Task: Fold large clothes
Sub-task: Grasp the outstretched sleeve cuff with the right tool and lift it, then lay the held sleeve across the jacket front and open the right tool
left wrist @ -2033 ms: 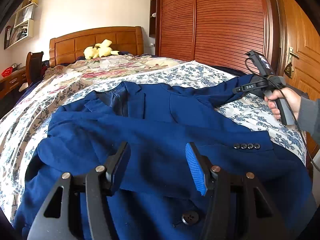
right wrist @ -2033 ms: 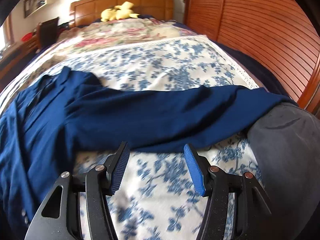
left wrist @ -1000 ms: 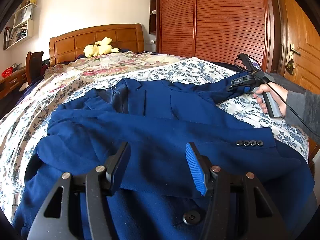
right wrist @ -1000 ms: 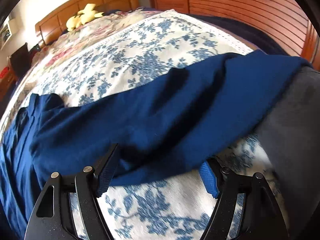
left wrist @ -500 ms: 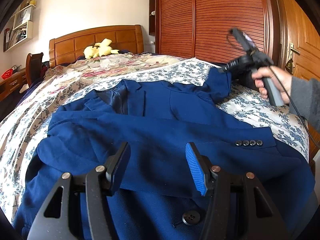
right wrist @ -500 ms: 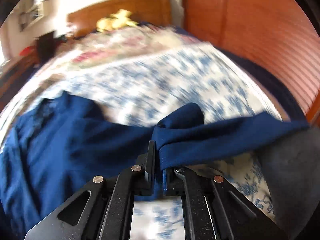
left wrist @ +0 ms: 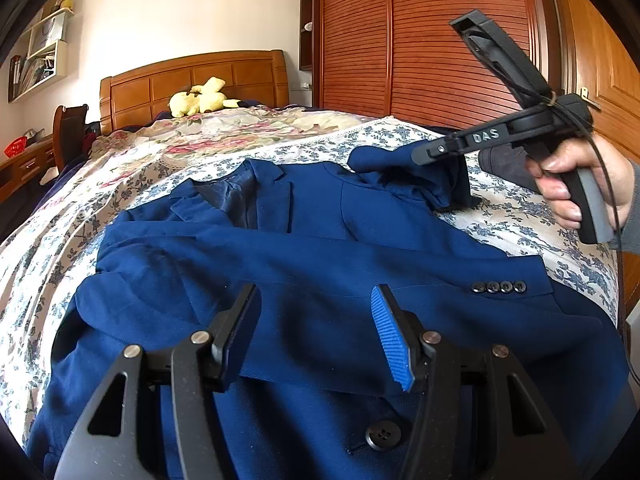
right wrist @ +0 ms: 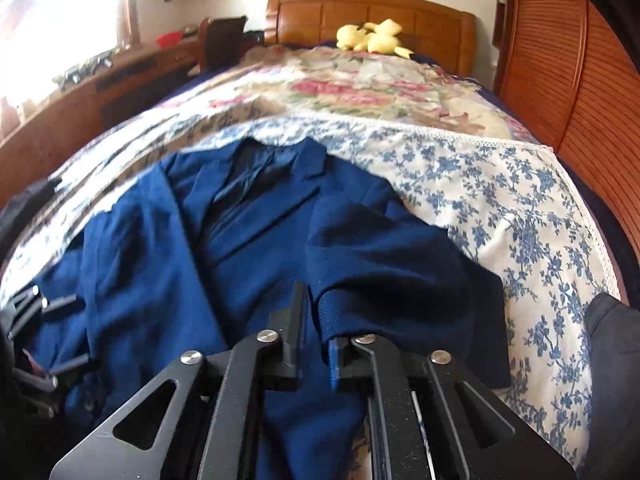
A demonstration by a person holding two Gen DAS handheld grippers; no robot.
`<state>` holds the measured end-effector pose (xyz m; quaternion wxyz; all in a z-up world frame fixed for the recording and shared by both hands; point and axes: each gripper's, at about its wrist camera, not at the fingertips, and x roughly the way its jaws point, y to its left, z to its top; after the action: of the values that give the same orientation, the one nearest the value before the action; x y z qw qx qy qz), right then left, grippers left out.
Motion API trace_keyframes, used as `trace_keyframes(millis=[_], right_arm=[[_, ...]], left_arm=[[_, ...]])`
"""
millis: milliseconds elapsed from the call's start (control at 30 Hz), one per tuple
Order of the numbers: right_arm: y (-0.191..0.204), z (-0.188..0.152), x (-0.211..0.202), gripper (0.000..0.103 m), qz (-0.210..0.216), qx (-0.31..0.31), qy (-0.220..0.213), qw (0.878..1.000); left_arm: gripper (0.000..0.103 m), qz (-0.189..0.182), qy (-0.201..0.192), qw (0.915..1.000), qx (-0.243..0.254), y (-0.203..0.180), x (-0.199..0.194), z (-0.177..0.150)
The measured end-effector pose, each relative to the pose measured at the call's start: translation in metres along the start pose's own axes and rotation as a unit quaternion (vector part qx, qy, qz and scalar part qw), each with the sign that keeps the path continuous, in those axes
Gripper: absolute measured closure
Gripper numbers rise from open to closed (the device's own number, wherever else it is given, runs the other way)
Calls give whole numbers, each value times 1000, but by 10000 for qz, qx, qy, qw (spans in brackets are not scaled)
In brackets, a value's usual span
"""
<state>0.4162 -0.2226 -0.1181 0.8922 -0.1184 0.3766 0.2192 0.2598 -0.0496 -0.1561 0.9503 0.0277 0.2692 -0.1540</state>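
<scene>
Right gripper (right wrist: 316,340) is raised and angled over the bed (right wrist: 500,184), its jaws pinched tight on the jacket's sleeve (right wrist: 384,264), lifting it clear of the bedspread. The hand (left wrist: 580,184) squeezes the grey handle, wrist cocked upward. Left gripper (left wrist: 316,332) hovers low over the jacket (left wrist: 304,264), jaws spread wide and holding nothing, blue ribbed pads showing. The jacket is a navy woven blazer, lying face-up on the floral blue-and-white bedspread, four dark buttons (left wrist: 498,287) on the folded cuff. A yellow plush (left wrist: 200,98) sits by the wooden headboard. Half a second ago the sleeve was just pinched; now it has swung further inward, bunched over the jacket's shoulder.
</scene>
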Motion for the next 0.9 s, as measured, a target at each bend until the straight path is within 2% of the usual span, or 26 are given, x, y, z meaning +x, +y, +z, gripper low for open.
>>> trace_keyframes(millis=[100,133,200,467,567,900], right_arm=[[-1,-9,-9,71,-51,139,83,9999],[-2,-14,-15,67,-59,290,67,9995],[-3,-22,-25,65,31,501,38,9987],[-8,-36,-55,60,-315,456,-162,9983],[-14,-29,-66,50,-387,369,-294,9981],[-63,-14,-40,48,-935,376,13,9949]], left_arm=[[47,2,8,10000,-4,0,0,0],[47,0,8,10000,-6,1,0,0],[47,0,4,10000,-8,1,0,0],[47,0,16,10000,-10,2,-1,-1],[47,-1,31,10000,-14,3,0,0],[47,12,46,10000,-27,3,2,0]])
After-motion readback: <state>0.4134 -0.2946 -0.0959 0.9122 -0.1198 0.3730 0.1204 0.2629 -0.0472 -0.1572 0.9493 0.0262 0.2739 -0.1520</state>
